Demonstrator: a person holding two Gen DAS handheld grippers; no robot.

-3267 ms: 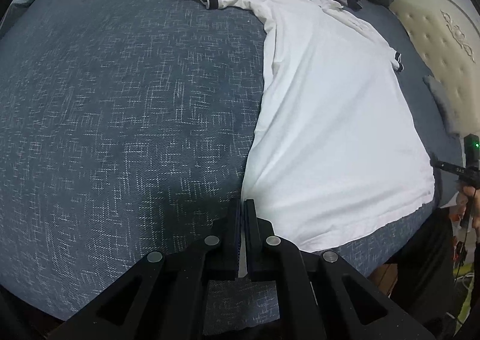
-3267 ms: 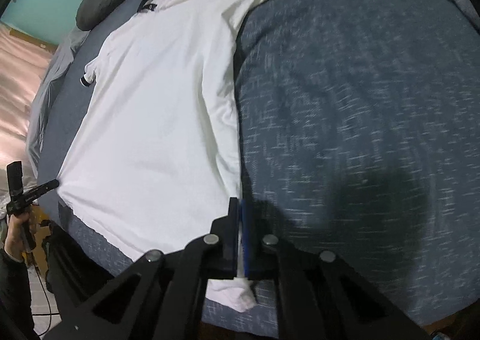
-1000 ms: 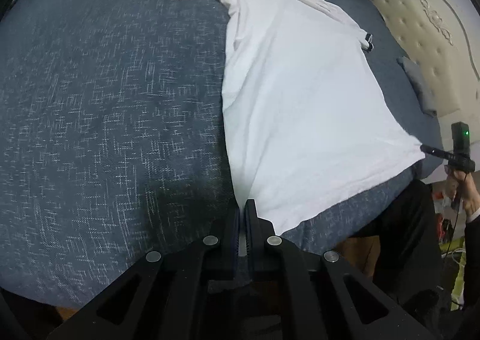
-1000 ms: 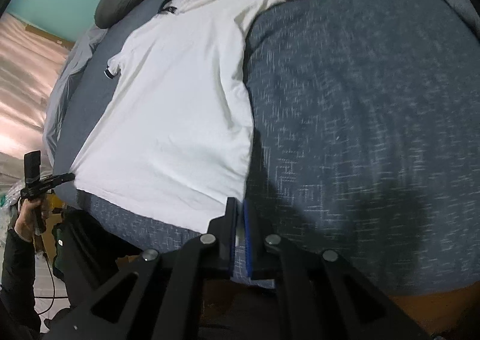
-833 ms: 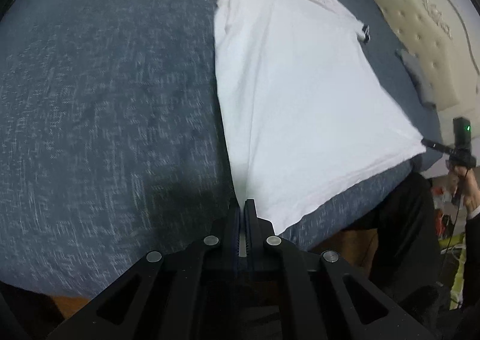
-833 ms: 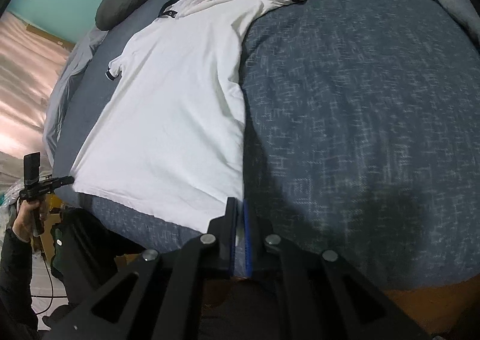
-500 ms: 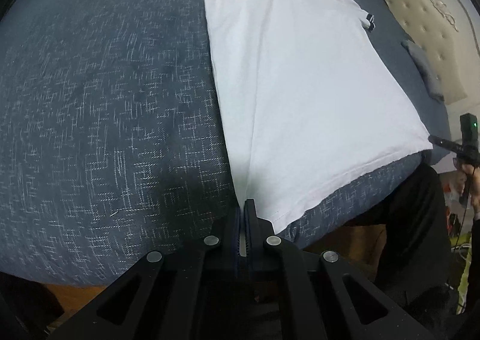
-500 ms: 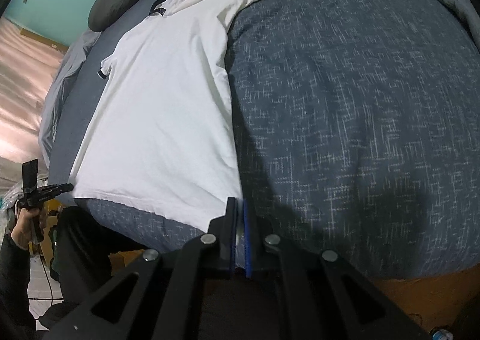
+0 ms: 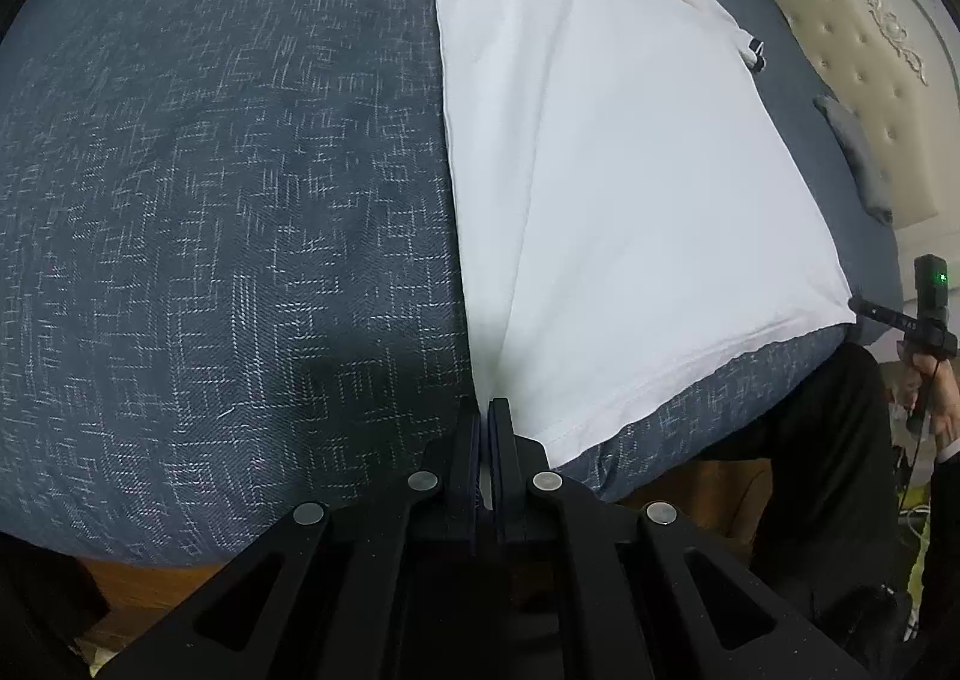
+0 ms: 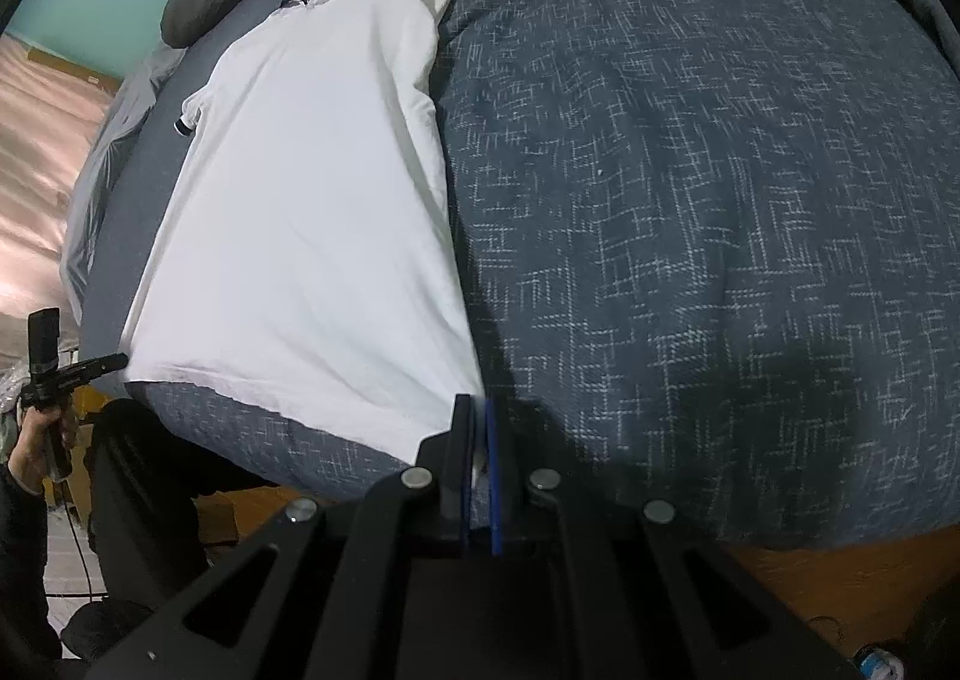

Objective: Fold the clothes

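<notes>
Left wrist: our left tool (image 9: 485, 422) and right tool (image 10: 477, 428) each clamp a hem corner of the polo shirt (image 9: 600, 152); its long axis runs straight ahead, collar farthest away.

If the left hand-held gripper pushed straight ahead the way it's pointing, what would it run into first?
Probably the white shirt itself: the left hand-held gripper is shut on its bottom corner, and the shirt's edge runs straight ahead over the blue bedspread. Depth is unclear.
</notes>
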